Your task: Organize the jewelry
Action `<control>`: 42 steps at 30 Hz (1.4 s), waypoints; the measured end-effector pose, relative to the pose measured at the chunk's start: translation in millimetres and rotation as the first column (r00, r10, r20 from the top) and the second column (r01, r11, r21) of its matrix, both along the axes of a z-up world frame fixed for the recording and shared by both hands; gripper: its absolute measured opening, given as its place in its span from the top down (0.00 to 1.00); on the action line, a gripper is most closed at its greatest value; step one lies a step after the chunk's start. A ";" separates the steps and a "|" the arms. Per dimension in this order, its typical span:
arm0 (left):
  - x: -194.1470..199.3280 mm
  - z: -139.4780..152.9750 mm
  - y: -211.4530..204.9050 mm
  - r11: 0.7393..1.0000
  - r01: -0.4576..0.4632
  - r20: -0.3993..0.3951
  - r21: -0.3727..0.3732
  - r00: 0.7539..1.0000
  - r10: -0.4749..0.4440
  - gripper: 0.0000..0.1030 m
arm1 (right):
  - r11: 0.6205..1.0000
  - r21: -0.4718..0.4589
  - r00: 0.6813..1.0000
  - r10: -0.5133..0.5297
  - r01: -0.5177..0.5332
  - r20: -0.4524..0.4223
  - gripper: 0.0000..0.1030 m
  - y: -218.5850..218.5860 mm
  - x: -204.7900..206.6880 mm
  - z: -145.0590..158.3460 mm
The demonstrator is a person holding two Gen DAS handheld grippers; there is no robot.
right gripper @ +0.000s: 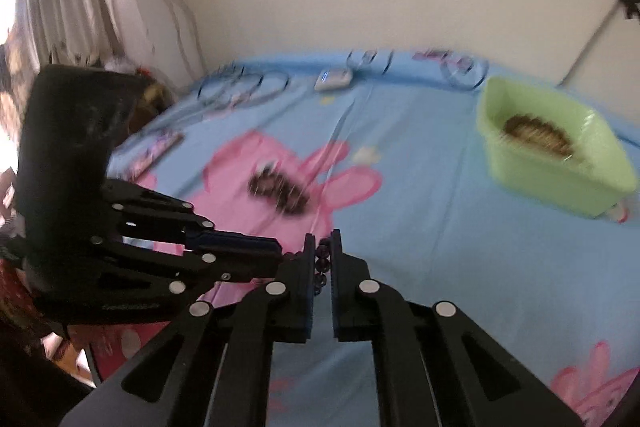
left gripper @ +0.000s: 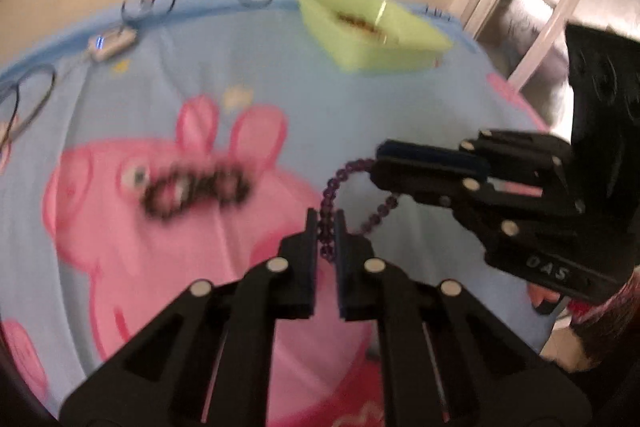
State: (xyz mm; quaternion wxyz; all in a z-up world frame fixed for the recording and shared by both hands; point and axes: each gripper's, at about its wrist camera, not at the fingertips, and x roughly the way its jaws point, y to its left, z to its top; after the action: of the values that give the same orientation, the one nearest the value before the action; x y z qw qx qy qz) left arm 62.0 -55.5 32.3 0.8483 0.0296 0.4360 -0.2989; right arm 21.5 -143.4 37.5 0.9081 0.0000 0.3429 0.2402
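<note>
Purple bead bracelet (left gripper: 334,187) held aloft above the blue cartoon-print sheet (left gripper: 280,87), suspended between both tools, on the near side of the green tub (left gripper: 376,35).

Left gripper (left gripper: 326,227): fingers nearly closed, clamped on one portion of the strand; beads visible in the narrow gap. Right gripper (left gripper: 378,163): fingers pressed together on another portion of the same strand. Confirmed in the right wrist view: right gripper (right gripper: 324,247) pinching beads, left gripper (right gripper: 280,253) entering from the side and meeting the strand just beside the right fingertips.

Green tub (right gripper: 560,183) well apart from the grippers, toward the wall, already containing a brownish beaded item (right gripper: 538,135). Dark beaded bracelet (left gripper: 196,191) lying loose on the sheet between the grippers and the tub, over the pink print.

Hazards, as judged from this state:
- Strand overload: both tools gripping one elastic loop; pulling apart likely to stretch or snap it and scatter beads over the sheet.
- Slip: round beads offering little bearing surface; uneven release likely to let the loop swing and drop short of the tub.
- Snagging: fingertips close together; beads likely to catch in the pads during handover.
</note>
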 end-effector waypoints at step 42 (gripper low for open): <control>-49.2 -8.4 104.3 0.834 -0.541 0.420 0.103 0.784 0.457 0.14 | 0.980 0.183 0.983 -0.051 0.083 -0.175 0.73 22.7 11.0 -37.6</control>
State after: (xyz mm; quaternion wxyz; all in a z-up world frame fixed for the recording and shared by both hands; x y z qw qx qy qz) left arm 12.8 48.8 24.0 0.9561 0.0622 0.2862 -0.0012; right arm 32.5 -120.7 0.0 0.8792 0.1184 0.3942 0.2402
